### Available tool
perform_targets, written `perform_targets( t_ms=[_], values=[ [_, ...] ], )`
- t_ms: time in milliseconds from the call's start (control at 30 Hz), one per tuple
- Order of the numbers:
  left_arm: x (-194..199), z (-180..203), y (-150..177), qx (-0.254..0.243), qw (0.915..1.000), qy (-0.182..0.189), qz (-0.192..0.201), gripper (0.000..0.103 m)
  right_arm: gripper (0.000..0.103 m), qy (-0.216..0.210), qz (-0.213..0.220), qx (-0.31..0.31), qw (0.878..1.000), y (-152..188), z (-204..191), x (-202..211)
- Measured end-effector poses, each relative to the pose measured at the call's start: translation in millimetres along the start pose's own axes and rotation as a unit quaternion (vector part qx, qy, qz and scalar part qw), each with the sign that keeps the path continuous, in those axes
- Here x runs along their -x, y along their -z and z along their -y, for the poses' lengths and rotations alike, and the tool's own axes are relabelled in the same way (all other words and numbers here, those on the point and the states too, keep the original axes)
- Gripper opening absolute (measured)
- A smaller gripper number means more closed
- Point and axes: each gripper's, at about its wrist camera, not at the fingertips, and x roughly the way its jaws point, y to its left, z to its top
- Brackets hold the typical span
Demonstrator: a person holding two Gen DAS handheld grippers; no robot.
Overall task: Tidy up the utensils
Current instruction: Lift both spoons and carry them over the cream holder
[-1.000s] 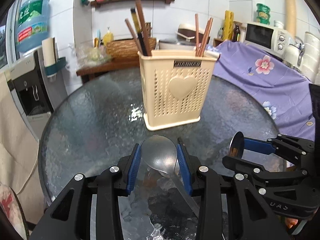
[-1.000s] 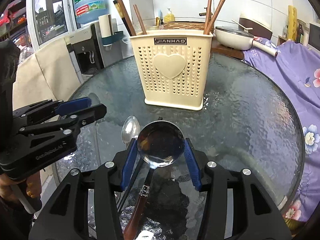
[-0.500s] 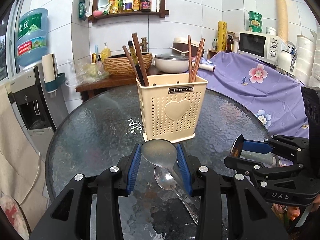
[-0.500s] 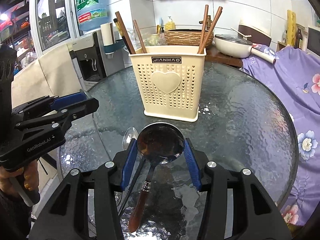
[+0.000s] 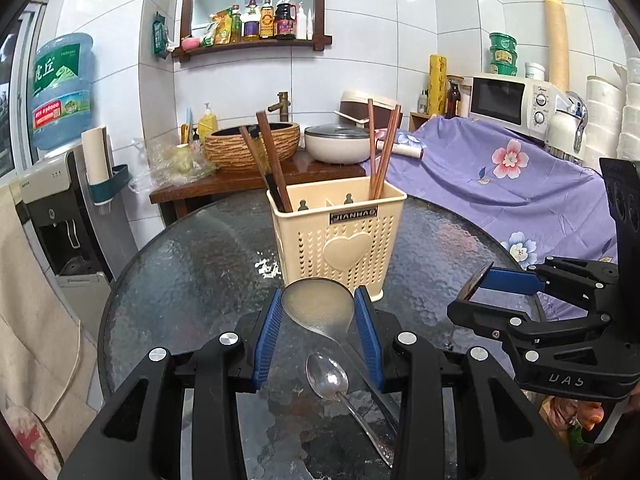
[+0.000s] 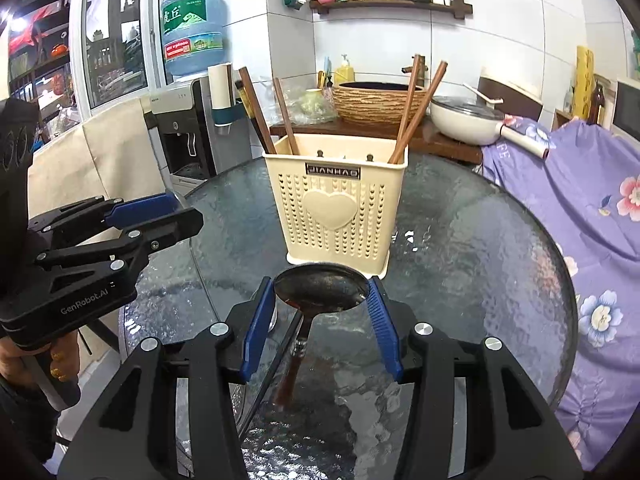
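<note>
**Two spoons up over the glass surface**

Round textured glass surface, tiled kitchen behind: water dispenser at 9 o'clock, microwave at 2, purple floral cloth beside it. Cream utensil basket at 12 reads "JIANHAO". Left gripper clamps a pale ladle; a small steel spoon lies below. Right gripper, marked "UAS", grips a dark wooden-handled ladle. The left gripper's side reads "GenRobot.AI".
</note>
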Motion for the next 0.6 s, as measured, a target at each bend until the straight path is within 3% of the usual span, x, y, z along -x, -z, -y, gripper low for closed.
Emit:
perform_targets(
  t_ms=[333, 600],
  values=[
    [6.4, -0.9, -32.8, -0.003, 0.9998, 0.001, 0.019, 0.036, 0.048, 0.003, 0.013, 0.008, 1.000, -32.2, 7.5, 9.8],
    [11.6, -3.4, -90.2, -0.002, 0.9983, -0.016, 0.056, 0.036, 0.048, 0.022, 0.049, 0.006, 0.999, -90.0, 20.1, 23.2]
  ],
)
